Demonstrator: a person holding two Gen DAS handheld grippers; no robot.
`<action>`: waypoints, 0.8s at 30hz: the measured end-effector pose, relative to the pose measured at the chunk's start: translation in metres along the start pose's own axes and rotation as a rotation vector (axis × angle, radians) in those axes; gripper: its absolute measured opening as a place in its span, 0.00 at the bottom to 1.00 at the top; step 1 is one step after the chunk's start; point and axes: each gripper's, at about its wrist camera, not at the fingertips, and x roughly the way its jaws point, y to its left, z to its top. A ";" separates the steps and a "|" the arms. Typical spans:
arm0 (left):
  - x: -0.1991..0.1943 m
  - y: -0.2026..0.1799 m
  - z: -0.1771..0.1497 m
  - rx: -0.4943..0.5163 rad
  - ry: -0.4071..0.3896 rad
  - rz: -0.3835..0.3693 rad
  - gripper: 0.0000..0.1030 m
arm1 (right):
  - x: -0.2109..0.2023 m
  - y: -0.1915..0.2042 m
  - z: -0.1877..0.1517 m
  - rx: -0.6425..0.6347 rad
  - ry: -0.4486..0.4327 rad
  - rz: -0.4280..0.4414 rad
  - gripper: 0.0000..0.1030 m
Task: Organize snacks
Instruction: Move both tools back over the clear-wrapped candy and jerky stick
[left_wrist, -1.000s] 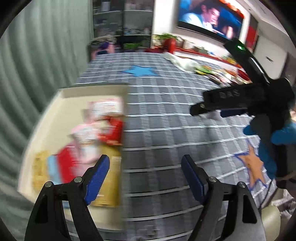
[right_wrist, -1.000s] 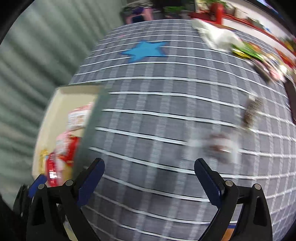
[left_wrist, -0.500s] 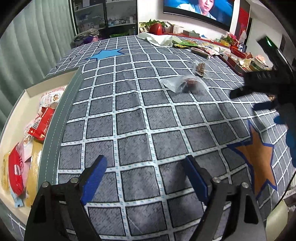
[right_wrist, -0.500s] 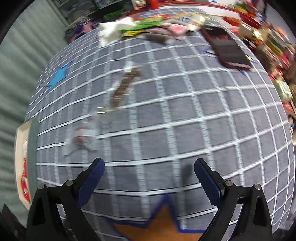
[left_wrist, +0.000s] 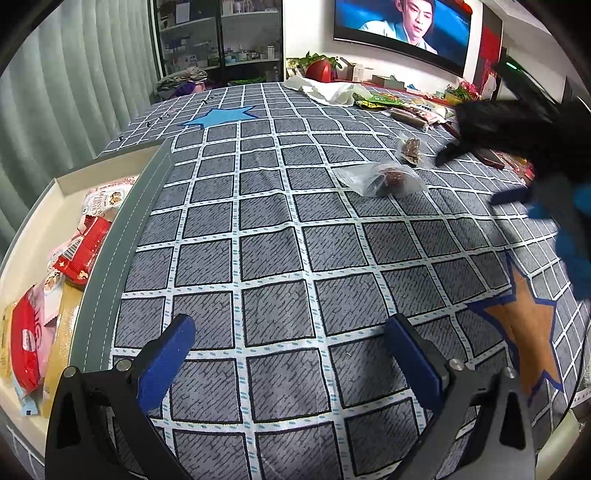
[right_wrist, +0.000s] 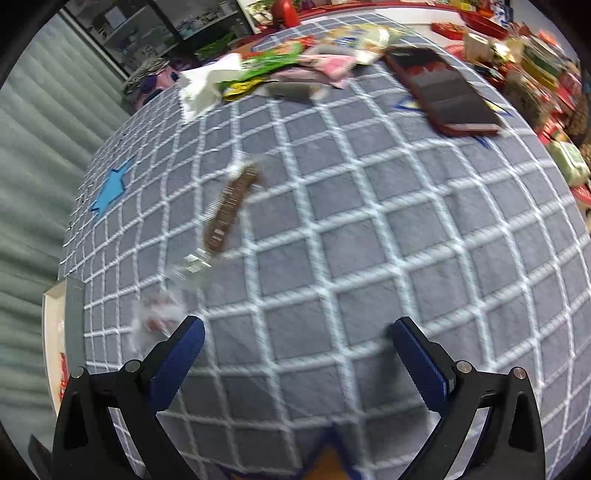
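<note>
A cream box (left_wrist: 64, 184) with a grey rim sits at the table's left edge and holds several snack packets (left_wrist: 86, 247). A clear packet with a dark red snack (left_wrist: 384, 177) lies mid-table; it shows blurred in the right wrist view (right_wrist: 159, 317). A brown bar in clear wrap (left_wrist: 412, 149) lies beyond it, also in the right wrist view (right_wrist: 231, 208). My left gripper (left_wrist: 291, 350) is open and empty over the cloth near the box. My right gripper (right_wrist: 295, 350) is open and empty, hovering right of the clear packet; it shows blurred in the left wrist view (left_wrist: 517, 147).
A grey checked cloth with stars (left_wrist: 258, 221) covers the table. A pile of snack packets (right_wrist: 295, 62) and white tissue (right_wrist: 203, 85) lie at the far end. A red-cased phone (right_wrist: 447, 92) lies at the far right. Cluttered shelf items (right_wrist: 546, 74) stand beyond the table's right edge.
Both grippers have swung rightward away from the box. The right gripper's view turned toward the far snacks and phone and moved closer to the table. Both stayed open.
</note>
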 end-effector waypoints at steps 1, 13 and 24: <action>0.000 0.000 0.001 0.001 -0.001 0.000 0.99 | 0.003 0.008 0.004 -0.001 -0.006 -0.007 0.99; 0.000 -0.001 0.000 0.001 -0.002 0.000 0.99 | 0.055 0.072 0.053 -0.133 -0.060 -0.228 1.00; 0.000 0.000 0.000 0.001 -0.003 0.000 0.99 | 0.036 0.034 0.029 -0.162 -0.079 -0.228 0.98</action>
